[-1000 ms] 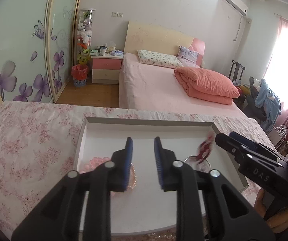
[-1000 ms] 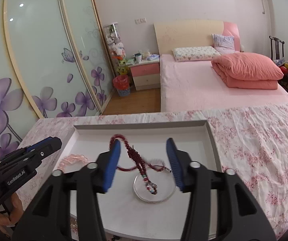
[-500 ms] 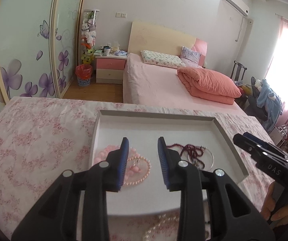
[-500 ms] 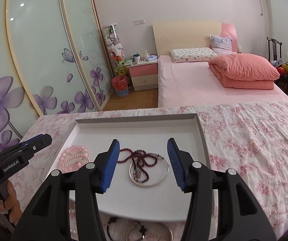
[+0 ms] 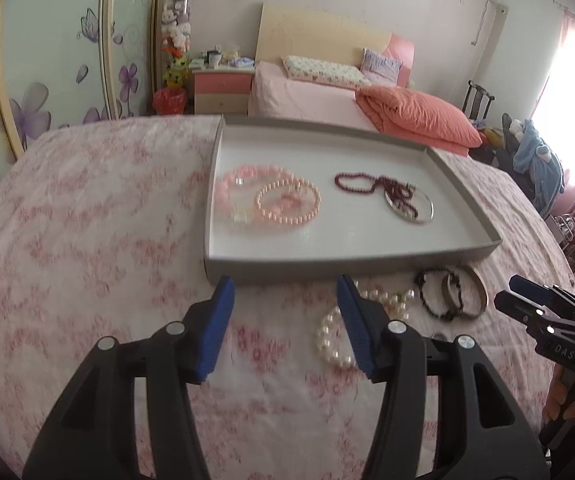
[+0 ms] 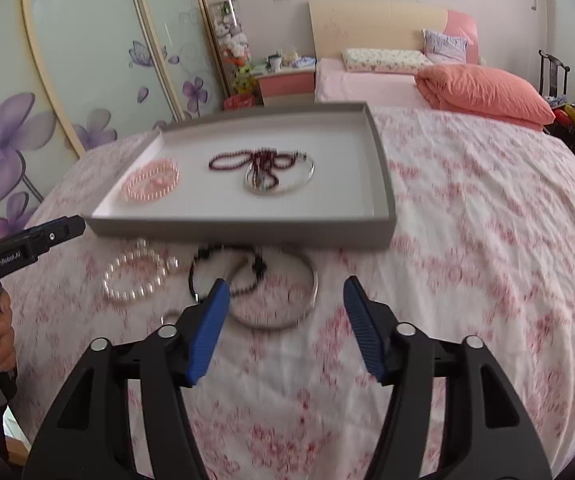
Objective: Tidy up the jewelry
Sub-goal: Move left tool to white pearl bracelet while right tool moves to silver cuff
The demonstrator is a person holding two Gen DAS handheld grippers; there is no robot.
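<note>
Left gripper jaws spread wide, nothing between them; it hangs over the floral cloth just short of the tray near wall. Right gripper jaws likewise wide apart and empty, above the cloth on the near side of the tray.

In tray: pink bead bracelets at left, overlapping one another; dark red necklace toward the middle, its far end heaped inside a silver bangle; in the right view, pink bracelets, necklace, bangle.

Outside tray, on the cloth by its near wall: white pearl bracelet at left; black bead bracelet beside it, overlapping a second bangle; the right gripper's left finger covers part of both. Left view shows the same three: pearls, partly behind its right finger; black beads; bangle.

Small ring-like item just left of the right gripper, too blurred to identify.
</note>
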